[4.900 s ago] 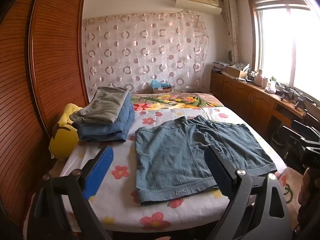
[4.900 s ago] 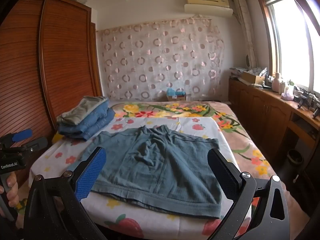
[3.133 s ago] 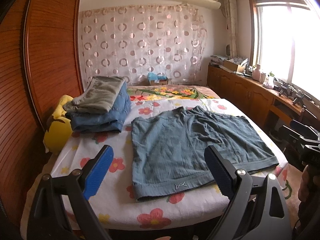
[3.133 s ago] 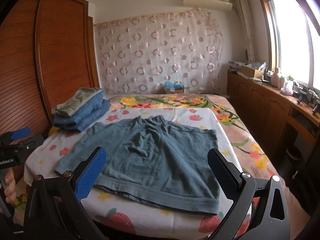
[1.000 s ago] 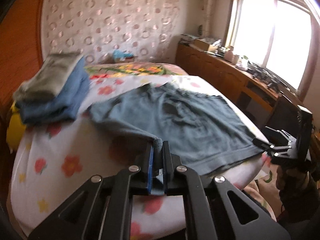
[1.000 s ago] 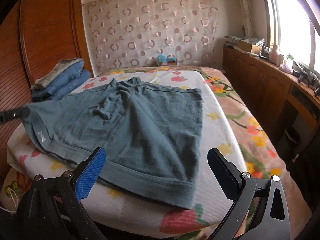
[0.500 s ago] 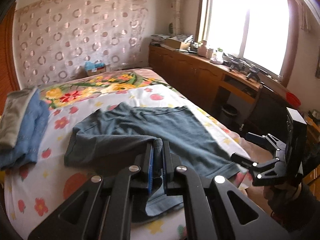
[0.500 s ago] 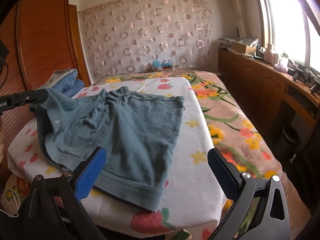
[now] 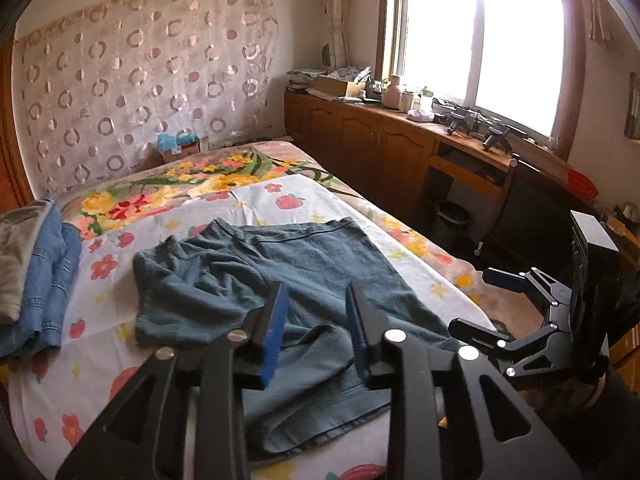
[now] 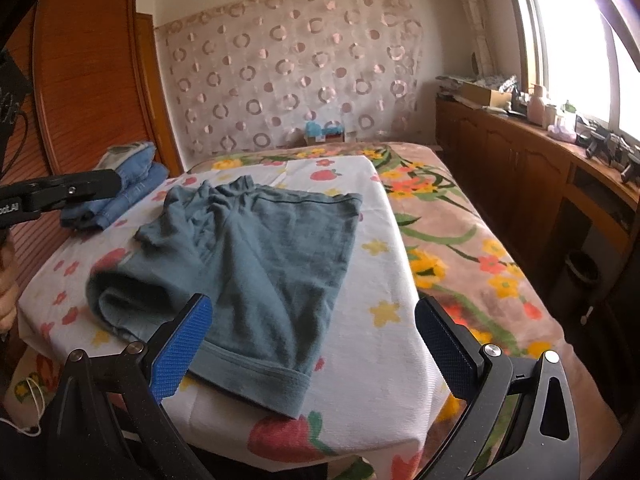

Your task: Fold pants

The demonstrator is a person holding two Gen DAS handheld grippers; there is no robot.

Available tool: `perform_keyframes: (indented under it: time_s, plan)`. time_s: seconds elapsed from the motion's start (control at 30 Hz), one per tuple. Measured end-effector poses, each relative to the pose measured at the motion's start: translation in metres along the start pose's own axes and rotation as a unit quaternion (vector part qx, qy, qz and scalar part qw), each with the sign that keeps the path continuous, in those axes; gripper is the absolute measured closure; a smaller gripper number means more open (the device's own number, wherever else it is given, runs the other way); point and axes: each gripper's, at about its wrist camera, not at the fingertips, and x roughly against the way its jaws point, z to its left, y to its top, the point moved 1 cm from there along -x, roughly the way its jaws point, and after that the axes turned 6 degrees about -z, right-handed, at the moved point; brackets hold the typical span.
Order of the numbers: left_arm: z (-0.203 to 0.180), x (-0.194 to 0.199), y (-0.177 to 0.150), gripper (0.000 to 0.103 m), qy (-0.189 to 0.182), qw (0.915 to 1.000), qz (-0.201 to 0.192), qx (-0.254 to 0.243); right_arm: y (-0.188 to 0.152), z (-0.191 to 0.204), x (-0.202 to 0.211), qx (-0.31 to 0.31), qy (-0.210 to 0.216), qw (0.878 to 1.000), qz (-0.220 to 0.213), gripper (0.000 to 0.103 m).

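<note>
The teal-grey shorts [image 9: 320, 264] lie on the flowered bed sheet [image 9: 280, 196], one leg folded over the other, with a loose rumpled hem near me. My left gripper [image 9: 316, 300] hovers just above that folded leg, jaws partly open and empty. In the right wrist view the shorts [image 10: 264, 256] lie folded left of centre. My right gripper [image 10: 312, 336] is wide open and empty above the bed's near edge, beside the shorts' lower hem. The right gripper also shows at the right of the left wrist view [image 9: 492, 300].
A stack of folded jeans and grey trousers [image 9: 32, 264] sits at the bed's left side, by the wooden wardrobe [image 10: 88, 92]. A wooden cabinet counter [image 9: 400, 136] with clutter runs under the window at right. A bin [image 10: 580, 268] stands beside the bed.
My left gripper carried the shorts' leg across to the right over the other leg, then opened and let it go. The right gripper stayed open near the bed's edge.
</note>
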Motion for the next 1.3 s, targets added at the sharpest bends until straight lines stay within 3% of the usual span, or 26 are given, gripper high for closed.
perform_keyframes:
  time_s: [0.1,0.3,0.67,0.93,1.1,1.3]
  plan:
    - [0.012,0.005,-0.007,0.064,0.008,1.0000,0.001,0.004,0.001,0.005,-0.002,0.006,0.005,1.000,0.000,0.000]
    - [0.040,0.010,-0.033,0.063,0.031,0.9991,0.022,0.018,0.003,0.025,-0.014,0.016,0.030,0.999,0.008,0.008]
    - [0.076,-0.003,-0.084,0.063,0.038,0.9959,0.063,0.053,0.007,0.067,-0.050,0.043,0.090,0.994,0.042,0.051]
    - [0.086,-0.018,-0.105,0.062,0.039,0.9923,0.090,0.075,0.000,0.084,-0.074,0.058,0.108,0.990,0.074,0.061]
    - [0.091,-0.019,-0.111,0.047,0.045,0.9912,0.085,0.091,-0.004,0.087,-0.081,0.063,0.113,0.988,0.088,0.067]
    - [0.089,-0.017,-0.113,0.047,0.046,0.9924,0.075,0.086,-0.006,0.082,-0.089,0.056,0.109,0.988,0.099,0.068]
